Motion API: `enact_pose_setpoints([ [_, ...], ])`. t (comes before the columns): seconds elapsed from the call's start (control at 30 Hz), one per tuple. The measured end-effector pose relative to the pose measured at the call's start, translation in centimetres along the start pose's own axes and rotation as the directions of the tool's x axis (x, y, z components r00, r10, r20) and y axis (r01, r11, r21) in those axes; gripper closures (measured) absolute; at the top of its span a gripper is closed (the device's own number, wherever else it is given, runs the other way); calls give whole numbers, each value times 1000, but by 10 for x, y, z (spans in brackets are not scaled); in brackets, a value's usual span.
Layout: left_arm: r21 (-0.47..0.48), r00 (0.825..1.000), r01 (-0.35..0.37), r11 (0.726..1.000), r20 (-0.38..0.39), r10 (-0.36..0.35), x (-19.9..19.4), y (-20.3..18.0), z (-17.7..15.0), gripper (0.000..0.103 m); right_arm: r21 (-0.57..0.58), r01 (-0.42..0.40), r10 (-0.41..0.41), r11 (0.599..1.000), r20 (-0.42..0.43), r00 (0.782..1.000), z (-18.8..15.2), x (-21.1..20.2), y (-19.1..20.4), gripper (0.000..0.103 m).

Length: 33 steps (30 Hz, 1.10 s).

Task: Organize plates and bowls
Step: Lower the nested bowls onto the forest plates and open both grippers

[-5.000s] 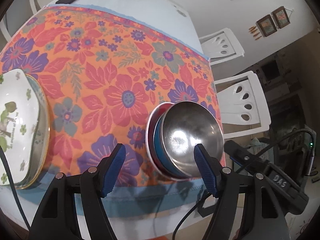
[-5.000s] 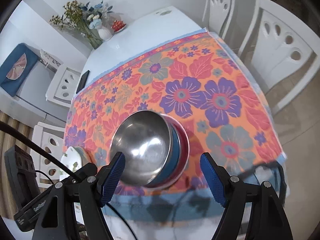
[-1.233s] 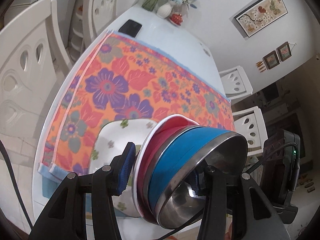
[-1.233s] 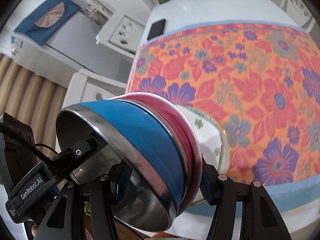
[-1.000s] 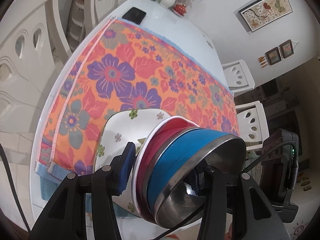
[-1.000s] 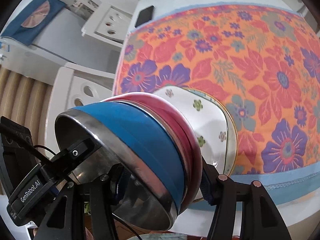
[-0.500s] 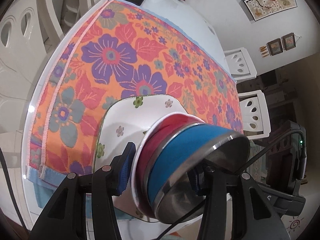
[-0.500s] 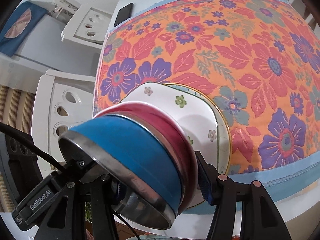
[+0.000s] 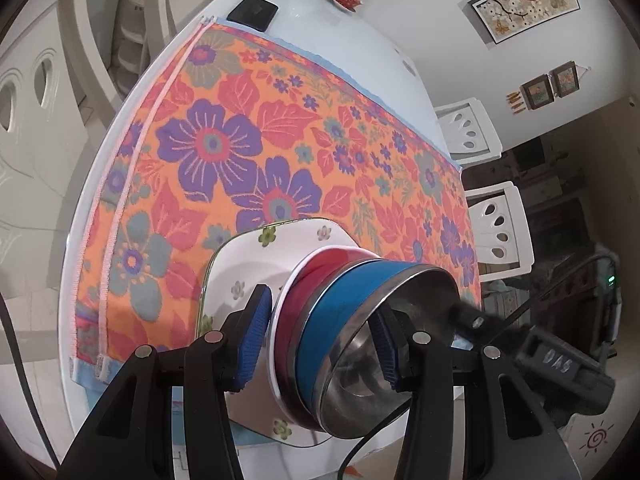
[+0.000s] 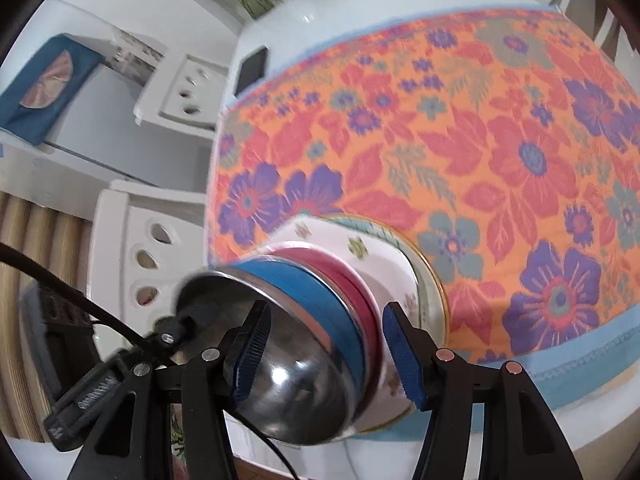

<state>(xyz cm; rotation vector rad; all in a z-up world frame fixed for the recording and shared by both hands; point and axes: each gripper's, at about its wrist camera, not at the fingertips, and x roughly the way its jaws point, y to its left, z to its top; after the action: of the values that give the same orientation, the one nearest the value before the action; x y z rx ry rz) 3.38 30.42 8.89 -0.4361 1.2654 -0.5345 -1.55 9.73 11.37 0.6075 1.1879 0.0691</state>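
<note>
Both my grippers pinch the bowl stack (image 9: 360, 320) over the floral plate (image 9: 256, 264).
Left gripper (image 9: 320, 344) and right gripper (image 10: 326, 356) clamp opposite rims; bowls hide most of the plate, and the right view is blurred.

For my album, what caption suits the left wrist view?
Both grippers hold stacked bowls above a flowered plate.

Floral cloth (image 9: 248, 128), black phone (image 9: 253, 11), white chairs (image 9: 498, 220)
</note>
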Motion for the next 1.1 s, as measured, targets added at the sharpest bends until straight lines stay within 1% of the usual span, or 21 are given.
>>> enact_pose_setpoints([
  [0.07, 1, 1000, 1, 1000, 1, -1, 0, 0, 0, 58, -29, 27, -26, 999, 14, 1000, 6, -1, 6, 46],
  [0.13, 0, 1000, 4, 1000, 1, -4, -1, 0, 0, 58, -46, 44, -44, 998, 2, 999, 10, 5, 8, 46],
  [0.3, 9, 1000, 2, 1000, 5, -2, -4, 1, 1, 58, -6, 34, -34, 999, -29, 999, 11, 18, 1, 46],
  [0.43, 16, 1000, 0, 1000, 4, 0, -5, 1, 0, 58, 47, 37, -32, 998, -88, 996, 12, 36, -8, 46],
  [0.53, 48, 1000, -23, 999, 8, 22, -8, -1, -2, 58, 47, 40, -35, 998, -99, 994, 12, 42, -10, 46],
  [0.6, 79, 999, -40, 996, 13, 39, -12, -5, -4, 58, 36, 42, -39, 998, -96, 995, 9, 38, -8, 46],
  [0.7, 135, 998, -65, 989, 27, 62, -22, -13, -8, 56, -3, 62, -63, 998, -65, 996, 5, 24, -1, 46],
  [0.77, 183, 996, -90, 979, 45, 83, -30, -20, -12, 55, -42, 62, -64, 997, -28, 998, -1, 6, 6, 46],
  [0.83, 211, 994, -100, 972, 54, 90, -36, -23, -17, 54, -67, 70, -70, 995, 5, 998, -9, -10, 12, 43],
  [0.93, 229, 993, -110, 967, 69, 97, -45, -27, -23, 54, -98, 89, -84, 991, 52, 995, -23, -31, 20, 42],
  [1.0, 225, 992, -111, 968, 81, 95, -52, -29, -25, 54, -119, 104, -95, 987, 82, 992, -33, -44, 26, 42],
  [1.03, 219, 990, -121, 968, 100, 101, -59, -30, -27, 54, -134, 117, -104, 984, 101, 989, -39, -51, 30, 41],
  [1.1, 210, 974, -194, 958, 160, 162, -70, -38, -30, 54, -151, 137, -118, 979, 127, 985, -47, -61, 35, 41],
])
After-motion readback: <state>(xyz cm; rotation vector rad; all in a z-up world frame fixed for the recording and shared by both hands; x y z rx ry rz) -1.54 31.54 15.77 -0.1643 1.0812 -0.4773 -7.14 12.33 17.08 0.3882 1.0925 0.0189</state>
